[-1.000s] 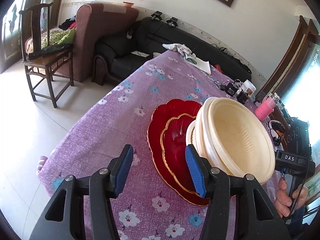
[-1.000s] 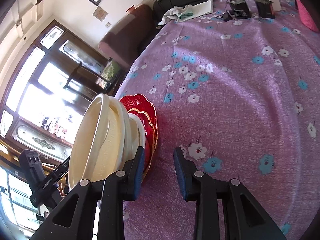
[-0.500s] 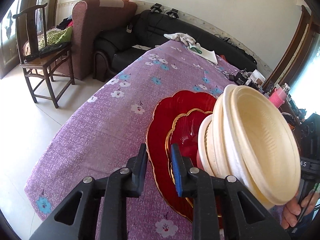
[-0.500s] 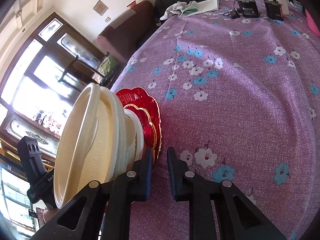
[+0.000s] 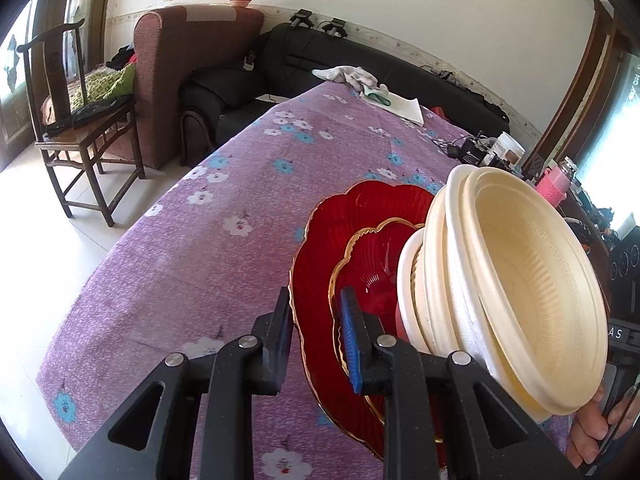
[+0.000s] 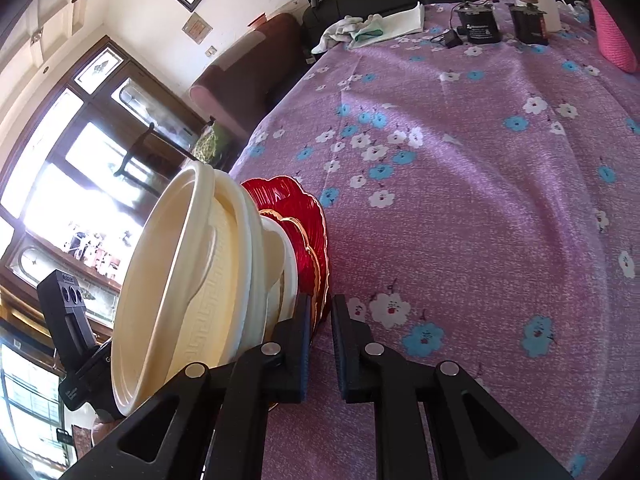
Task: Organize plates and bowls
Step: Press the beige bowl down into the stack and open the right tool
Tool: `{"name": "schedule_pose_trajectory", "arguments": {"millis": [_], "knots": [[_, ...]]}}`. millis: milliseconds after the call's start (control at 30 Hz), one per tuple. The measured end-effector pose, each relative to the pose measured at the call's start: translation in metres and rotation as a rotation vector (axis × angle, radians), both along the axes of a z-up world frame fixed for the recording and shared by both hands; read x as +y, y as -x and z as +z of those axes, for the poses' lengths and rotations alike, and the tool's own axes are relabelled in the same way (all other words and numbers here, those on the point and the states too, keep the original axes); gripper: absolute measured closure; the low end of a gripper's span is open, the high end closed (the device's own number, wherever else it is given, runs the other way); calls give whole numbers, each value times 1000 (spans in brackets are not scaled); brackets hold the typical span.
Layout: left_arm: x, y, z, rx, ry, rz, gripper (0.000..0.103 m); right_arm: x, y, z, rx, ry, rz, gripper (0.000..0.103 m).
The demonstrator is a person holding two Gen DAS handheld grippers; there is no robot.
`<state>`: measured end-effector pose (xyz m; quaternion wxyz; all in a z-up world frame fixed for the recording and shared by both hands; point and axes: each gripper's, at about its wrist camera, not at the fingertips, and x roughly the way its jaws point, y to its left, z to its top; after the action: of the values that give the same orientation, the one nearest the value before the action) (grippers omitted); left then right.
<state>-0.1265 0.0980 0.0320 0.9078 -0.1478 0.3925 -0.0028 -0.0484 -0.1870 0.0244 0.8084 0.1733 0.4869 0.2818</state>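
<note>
I am clamping my left gripper point(image 5: 316, 328) on the near rim of the large red scalloped glass plate with a gold edge point(image 5: 348, 220), one pad under the rim and the blue pad on top. My right gripper point(image 6: 322, 334) is clenching the opposite rim of that same plate point(image 6: 280, 192), its jaws nearly closed on the red and gold edges. Nesting on the big plate is a smaller red gold-rimmed plate point(image 5: 372, 264), and on that is sitting a stack of cream plastic bowls point(image 5: 520, 280), the top one ribbed inside. In both views the whole stack is tilting, the bowls point(image 6: 188, 280) leaning toward the right gripper's side. It is staying near the front edge of the table covered in a purple flowered cloth point(image 6: 480, 184). At the far edge, a white cloth point(image 6: 344, 30) and black chargers point(image 6: 478, 26) are lying.
</note>
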Motion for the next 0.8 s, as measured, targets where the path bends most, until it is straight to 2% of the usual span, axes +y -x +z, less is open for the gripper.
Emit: {"name": "schedule_pose_trajectory", "arguments": {"millis": [167, 367, 633, 800], "knots": [[-28, -11, 8, -7, -2, -45, 82, -29, 3, 6, -7, -16, -45, 91], [-82, -30, 10, 6, 2, -138, 82, -87, 14, 14, -23, -20, -138, 91], [-161, -58, -6, 67, 31, -276, 81, -165, 34, 28, -70, 36, -278, 91], [-194, -70, -14, 85, 3, -314, 80, -203, 36, 15, -41, 29, -348, 91]]}}
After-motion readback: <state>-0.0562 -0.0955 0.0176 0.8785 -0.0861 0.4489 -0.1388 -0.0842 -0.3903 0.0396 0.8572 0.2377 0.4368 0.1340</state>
